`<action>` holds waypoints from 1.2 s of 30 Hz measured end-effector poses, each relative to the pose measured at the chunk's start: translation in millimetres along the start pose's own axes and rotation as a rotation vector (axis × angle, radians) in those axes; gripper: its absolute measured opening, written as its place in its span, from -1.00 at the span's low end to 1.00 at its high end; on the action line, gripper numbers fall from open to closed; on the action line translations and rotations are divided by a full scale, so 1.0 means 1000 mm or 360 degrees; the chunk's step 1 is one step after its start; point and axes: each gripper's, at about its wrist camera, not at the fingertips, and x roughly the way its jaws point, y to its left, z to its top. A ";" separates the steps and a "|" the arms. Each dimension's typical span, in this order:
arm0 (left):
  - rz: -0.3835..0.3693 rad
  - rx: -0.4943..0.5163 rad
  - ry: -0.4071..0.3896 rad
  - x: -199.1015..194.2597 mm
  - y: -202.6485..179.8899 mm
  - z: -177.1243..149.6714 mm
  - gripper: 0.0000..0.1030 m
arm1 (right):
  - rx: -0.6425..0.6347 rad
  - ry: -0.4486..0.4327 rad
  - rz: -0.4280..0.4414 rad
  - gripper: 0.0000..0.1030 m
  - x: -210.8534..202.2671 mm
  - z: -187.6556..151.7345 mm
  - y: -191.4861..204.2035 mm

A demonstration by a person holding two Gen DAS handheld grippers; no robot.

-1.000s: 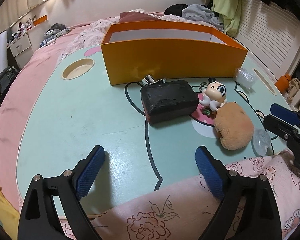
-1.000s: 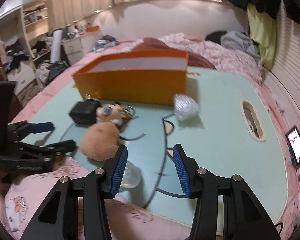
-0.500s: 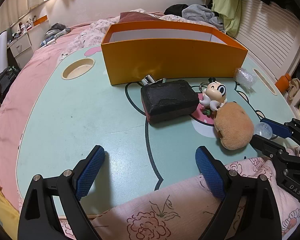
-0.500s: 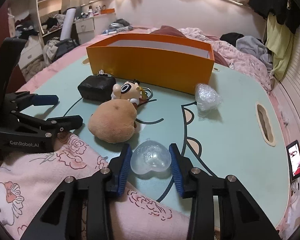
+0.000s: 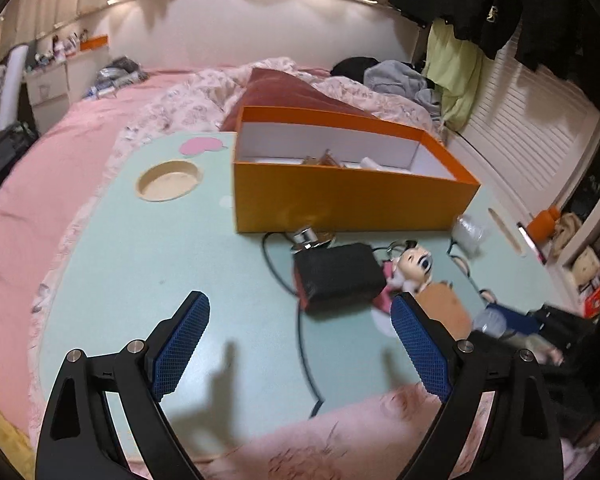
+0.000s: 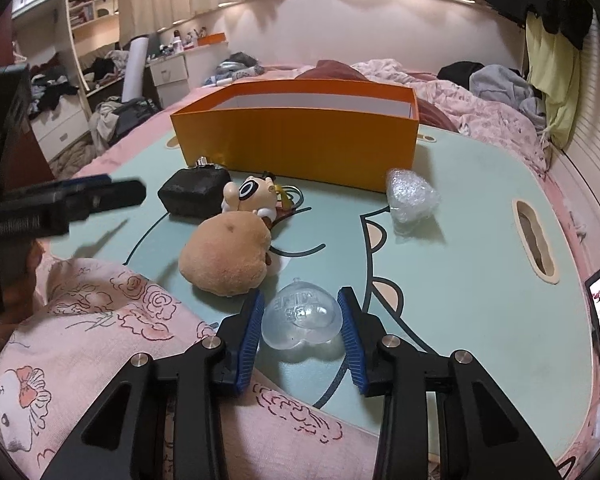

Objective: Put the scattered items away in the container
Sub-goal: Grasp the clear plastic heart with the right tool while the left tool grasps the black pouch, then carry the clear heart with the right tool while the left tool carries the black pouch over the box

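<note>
- I have the right gripper (image 6: 300,320) closed on the clear heart-shaped plastic case (image 6: 302,316), one blue pad against each side, at the near edge of the mint-green table (image 6: 480,240). The jaws have just been closing, with the case between them.
- Whether the case has left the table I cannot tell; its underside looks to be at or just above the surface.
- My left gripper (image 5: 300,344) hangs wide apart over bare table with nothing between its pads, the black pouch (image 5: 338,276) a little farther out and to its right.
- The orange box (image 6: 300,136) stands at the far side of the table, well apart from the case. The left wrist view shows a few small items already inside, too small to name.
- Left on the table: the black pouch, the cartoon figure keychain (image 6: 252,196) touching the tan plush toy (image 6: 226,256), and a crumpled clear wrapper (image 6: 410,196) near the box's right corner.
- The step in hand, as I judge it, is the pick of the heart case; the task is at an early to middle stage.
- Next I would lift straight up, clear the plush toy just to the left, carry far over the box's front wall, then release inside.
- The smooth, rounded plastic may slip, so I would keep the grip firm and the wrist steady.
</note>
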 end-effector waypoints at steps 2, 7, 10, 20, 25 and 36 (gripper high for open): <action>0.0050 0.0013 0.0048 0.014 -0.007 0.007 0.79 | 0.0006 -0.0001 0.0000 -0.30 0.000 0.000 -0.001; 0.0107 0.0054 0.0129 0.038 -0.018 0.017 0.56 | 0.0009 -0.0003 -0.0001 -0.30 0.000 0.000 -0.001; 0.0107 0.0064 0.0113 0.039 -0.022 0.020 0.56 | 0.0015 0.0000 0.0007 -0.30 0.000 -0.001 -0.002; 0.0115 0.0104 0.0186 0.056 -0.024 0.012 -0.01 | 0.0015 0.0000 0.0008 -0.30 -0.001 -0.001 -0.002; 0.0045 0.0092 0.0158 0.046 -0.021 0.007 -0.22 | 0.0014 -0.0001 0.0010 -0.30 -0.001 -0.001 -0.003; -0.0077 -0.0080 -0.0049 -0.011 -0.002 -0.008 -0.22 | 0.0037 -0.0027 0.0022 -0.30 -0.005 0.006 -0.003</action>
